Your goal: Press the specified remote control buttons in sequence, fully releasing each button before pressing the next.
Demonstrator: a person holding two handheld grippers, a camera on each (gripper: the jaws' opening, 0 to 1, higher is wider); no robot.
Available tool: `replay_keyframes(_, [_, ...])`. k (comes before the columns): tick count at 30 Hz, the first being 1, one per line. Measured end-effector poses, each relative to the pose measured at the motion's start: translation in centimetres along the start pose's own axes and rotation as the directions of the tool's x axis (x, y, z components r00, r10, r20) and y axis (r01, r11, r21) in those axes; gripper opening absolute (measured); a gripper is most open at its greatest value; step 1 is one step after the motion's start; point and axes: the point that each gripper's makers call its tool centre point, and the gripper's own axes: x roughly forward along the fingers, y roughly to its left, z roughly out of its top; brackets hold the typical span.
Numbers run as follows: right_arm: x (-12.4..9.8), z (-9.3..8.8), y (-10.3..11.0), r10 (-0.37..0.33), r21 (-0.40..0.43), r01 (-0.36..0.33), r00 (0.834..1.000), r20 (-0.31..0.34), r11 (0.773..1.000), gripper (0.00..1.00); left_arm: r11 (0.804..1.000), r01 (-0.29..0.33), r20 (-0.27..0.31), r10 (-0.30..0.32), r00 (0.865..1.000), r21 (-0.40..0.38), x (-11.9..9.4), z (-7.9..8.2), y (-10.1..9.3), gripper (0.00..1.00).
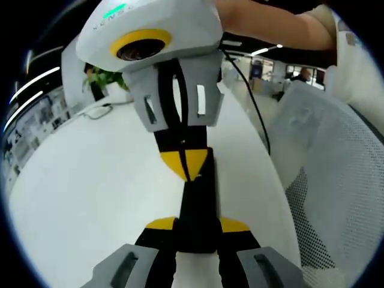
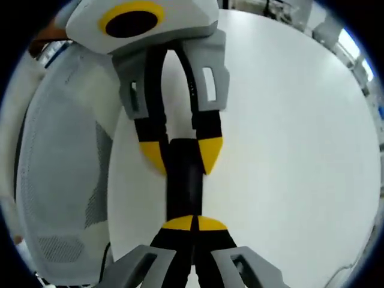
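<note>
**Desk:** Where's the remote relative to your fingers?

**Me:** In the left gripper view, my left gripper (image 1: 197,231) has its yellow-tipped jaws on either side of the near end of the remote (image 1: 198,204), a long black bar. The jaws are closed onto it, so I'm holding it by that end. It runs away from me above the white table (image 1: 90,192).

**Desk:** And the other hand?

**Me:** The right gripper (image 1: 188,165) comes in from the top of that view. Its two yellow tips are pinched nearly together, meeting right at the far end of the remote and touching it.

**Desk:** Does the right gripper view agree?

**Me:** Yes. There my right gripper (image 2: 193,225) has its tips almost closed at the near end of the remote (image 2: 185,180), and the left gripper (image 2: 182,155) reaches down from the top, its tips straddling the far end. I can't make out any buttons; the remote's face is just dark.

**Desk:** Any containers?

**Me:** I can't see one. The left gripper view has a white mesh chair (image 1: 336,180) on the right, a green plant (image 1: 108,78) at the table's far edge and a sleeved arm (image 1: 288,27) across the top. The right gripper view has the chair (image 2: 66,162) on its left.
</note>
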Motion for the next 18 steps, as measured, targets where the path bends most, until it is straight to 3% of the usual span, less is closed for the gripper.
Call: replay_keyframes(18, [-0.03, -0.05, -0.27, -0.059, -0.001, 0.059, 0.998, 0.027, 0.998, 0.0, 1.0, 0.0, 0.005, 0.0, 1.0, -0.001, 0.02, 0.0, 0.05, 0.24])
